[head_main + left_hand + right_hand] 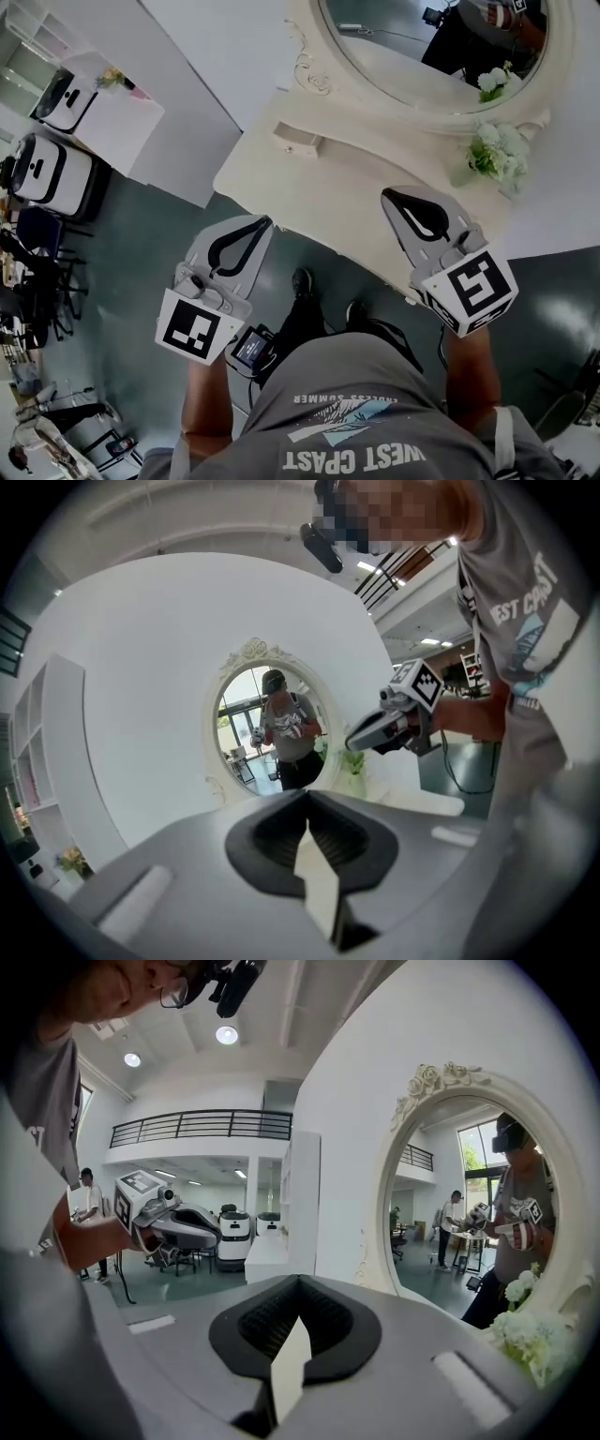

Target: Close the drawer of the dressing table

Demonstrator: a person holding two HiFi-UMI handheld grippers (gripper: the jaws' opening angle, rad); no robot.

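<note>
The drawer (298, 141) is showing in the head view as a small cream front with a knob, sitting on the dressing table (309, 202) at the left foot of the oval mirror (412, 47). We cannot tell whether it is pulled out or pushed in. The table is standing against a white wall, and a bunch of pale flowers (497, 150) is resting at the mirror's right foot. We are holding 2 grippers in front of the table, both pointing toward it. The left gripper (263, 223) is hanging above the green floor with its tip near the table's front edge, its jaws pressed together with nothing between them. The right gripper (387, 196) is hanging over the front part of the tabletop, its jaws likewise closed and empty. Neither one is touching the drawer. Our shoes (302, 281) are showing on the floor between the 2 grippers, and white machines (47, 169) are standing well apart at the far left.
</note>
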